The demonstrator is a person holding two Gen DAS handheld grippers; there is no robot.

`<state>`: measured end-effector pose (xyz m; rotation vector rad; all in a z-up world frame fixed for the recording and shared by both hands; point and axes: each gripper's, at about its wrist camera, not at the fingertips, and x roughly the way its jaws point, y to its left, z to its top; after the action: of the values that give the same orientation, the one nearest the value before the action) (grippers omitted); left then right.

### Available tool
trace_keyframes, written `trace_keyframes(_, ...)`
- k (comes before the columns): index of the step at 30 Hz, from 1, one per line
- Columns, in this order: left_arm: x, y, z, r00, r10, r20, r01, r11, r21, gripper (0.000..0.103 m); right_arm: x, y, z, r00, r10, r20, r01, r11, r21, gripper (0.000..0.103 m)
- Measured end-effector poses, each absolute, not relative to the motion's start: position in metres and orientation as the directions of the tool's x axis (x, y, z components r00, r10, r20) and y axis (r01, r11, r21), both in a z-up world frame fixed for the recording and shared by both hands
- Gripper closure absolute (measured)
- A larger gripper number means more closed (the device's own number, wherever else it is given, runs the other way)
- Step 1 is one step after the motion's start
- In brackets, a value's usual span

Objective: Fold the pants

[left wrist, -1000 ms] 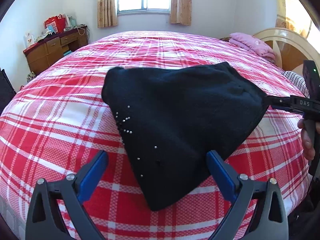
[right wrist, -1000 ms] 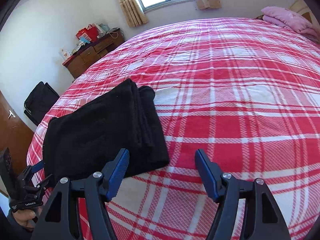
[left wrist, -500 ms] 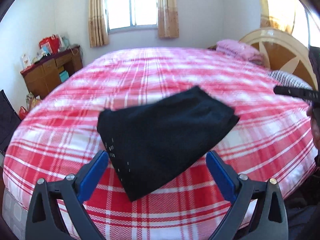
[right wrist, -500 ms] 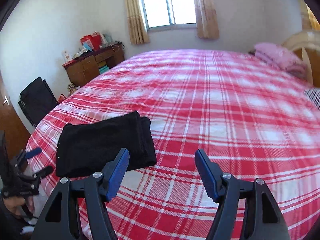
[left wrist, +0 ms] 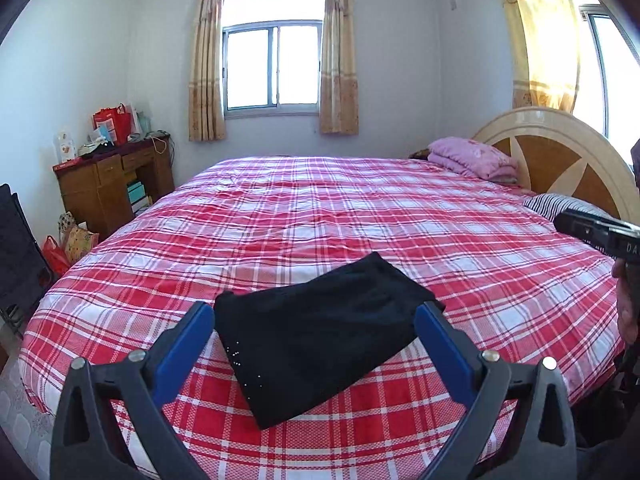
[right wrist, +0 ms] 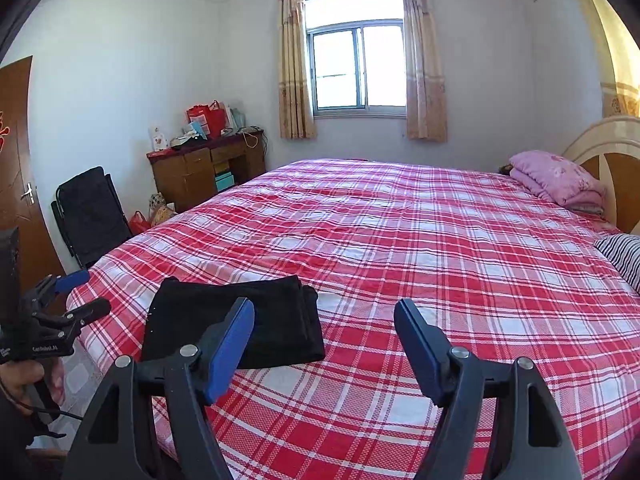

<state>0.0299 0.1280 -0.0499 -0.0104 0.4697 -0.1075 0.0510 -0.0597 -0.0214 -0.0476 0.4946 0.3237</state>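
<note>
The black pants lie folded in a compact rectangle near the front edge of the red plaid bed; small studs show along one edge. In the right wrist view the pants lie at the bed's front left. My left gripper is open and empty, held back from the pants and above them. My right gripper is open and empty, to the right of the pants. The left gripper also shows in the right wrist view; the right gripper's body shows at the right edge of the left wrist view.
A folded pink blanket and a striped pillow lie by the wooden headboard. A wooden desk with bags stands at the left wall, a black chair and a door beyond it.
Both grippers pulled back and up from the bed. The right gripper, close at the pants' corner a second ago, is now clear of them. The folded pants lie still.
</note>
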Motion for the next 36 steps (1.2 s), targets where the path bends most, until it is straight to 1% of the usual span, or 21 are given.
trace_keyframes(12,0.027,0.138,-0.044,0.905,-0.075,-0.418,0.060,0.997,-0.049,0.000,0.035,-0.047,-0.015,0.837,0.314,-0.448,-0.350,0.937,0.002,0.029)
trace_keyframes(28,0.026,0.139,-0.044,0.908,-0.055,-0.416,0.044,0.998,-0.037,0.000,0.028,-0.044,-0.012,0.849,0.312,-0.428,-0.351,0.936,-0.013,0.028)
trace_keyframes(36,0.027,0.139,-0.044,0.905,-0.052,-0.421,0.043,0.999,-0.029,0.000,0.031,-0.043,-0.014,0.846,0.308,-0.434,-0.349,0.937,-0.014,0.028)
